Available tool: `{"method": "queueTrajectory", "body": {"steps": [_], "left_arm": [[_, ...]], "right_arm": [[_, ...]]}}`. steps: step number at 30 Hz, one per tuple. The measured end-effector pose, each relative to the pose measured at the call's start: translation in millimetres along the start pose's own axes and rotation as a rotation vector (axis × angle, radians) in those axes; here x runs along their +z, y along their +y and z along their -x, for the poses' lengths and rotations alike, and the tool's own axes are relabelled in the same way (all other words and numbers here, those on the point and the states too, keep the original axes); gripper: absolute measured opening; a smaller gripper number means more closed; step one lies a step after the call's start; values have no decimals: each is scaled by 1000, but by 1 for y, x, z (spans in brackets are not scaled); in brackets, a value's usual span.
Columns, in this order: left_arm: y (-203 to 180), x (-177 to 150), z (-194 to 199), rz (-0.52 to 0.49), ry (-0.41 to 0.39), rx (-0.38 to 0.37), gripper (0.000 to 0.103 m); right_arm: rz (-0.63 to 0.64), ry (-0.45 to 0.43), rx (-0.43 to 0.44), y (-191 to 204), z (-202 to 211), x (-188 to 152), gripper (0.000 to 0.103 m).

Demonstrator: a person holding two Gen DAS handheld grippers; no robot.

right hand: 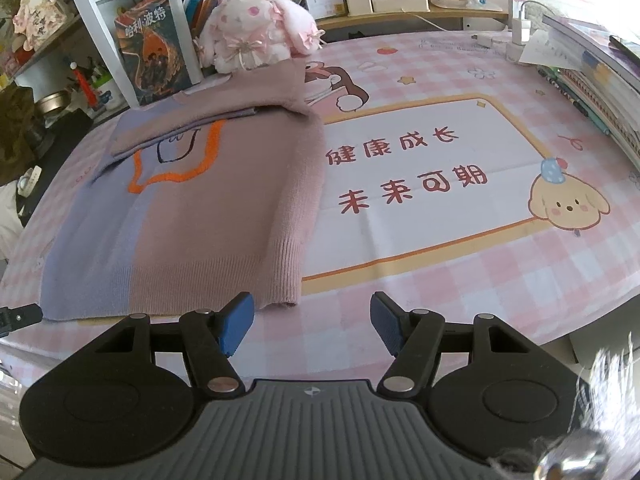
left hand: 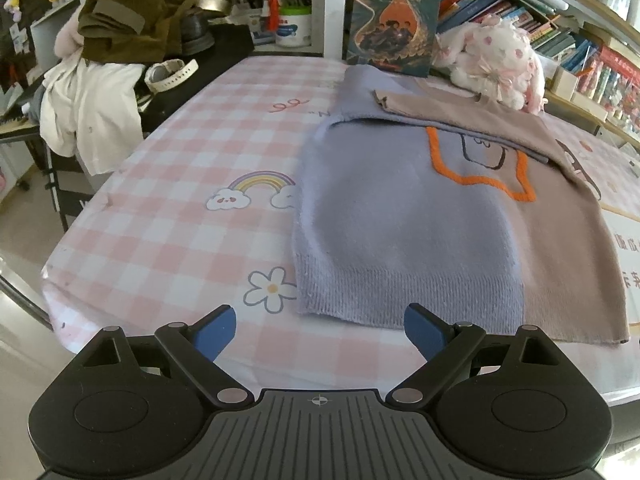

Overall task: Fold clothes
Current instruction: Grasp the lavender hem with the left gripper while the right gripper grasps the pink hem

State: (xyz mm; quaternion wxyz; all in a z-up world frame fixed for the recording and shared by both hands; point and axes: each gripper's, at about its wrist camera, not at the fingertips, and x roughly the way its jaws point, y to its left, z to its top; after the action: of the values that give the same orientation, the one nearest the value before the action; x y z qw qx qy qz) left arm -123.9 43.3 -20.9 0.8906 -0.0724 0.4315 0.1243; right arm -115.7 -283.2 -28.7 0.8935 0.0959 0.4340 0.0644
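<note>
Both grippers, left gripper [left hand: 319, 330] and right gripper [right hand: 312, 322], hover level with fingers spread apart, empty; the sweater [left hand: 404, 216] lies just ahead on the worktop [left hand: 180, 184].

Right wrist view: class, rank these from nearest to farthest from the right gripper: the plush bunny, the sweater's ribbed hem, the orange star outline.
From the right gripper:
1. Ribbed hem, just ahead, left.
2. Orange star outline, mid-sweater, farther left.
3. Plush bunny, at the back by the books.

Bare tablecloth [left hand: 192, 152] left of sweater [left hand: 400, 232], plush toy [left hand: 496, 60] behind
</note>
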Motion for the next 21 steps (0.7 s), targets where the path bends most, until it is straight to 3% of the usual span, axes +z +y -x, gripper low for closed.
{"method": "queueTrajectory", "body": {"steps": [11,16,21], "left_arm": [[2,-1,-11,0,18,-36,92],[8,0,-22,23,32,-58,71],[21,4,-33,79,40,-70,63]], "right_arm": [[1,8,11,-3,-6,4,62],[-38,23,19,-11,-19,9,52],[-86,35,47,-17,-28,17,50]]}}
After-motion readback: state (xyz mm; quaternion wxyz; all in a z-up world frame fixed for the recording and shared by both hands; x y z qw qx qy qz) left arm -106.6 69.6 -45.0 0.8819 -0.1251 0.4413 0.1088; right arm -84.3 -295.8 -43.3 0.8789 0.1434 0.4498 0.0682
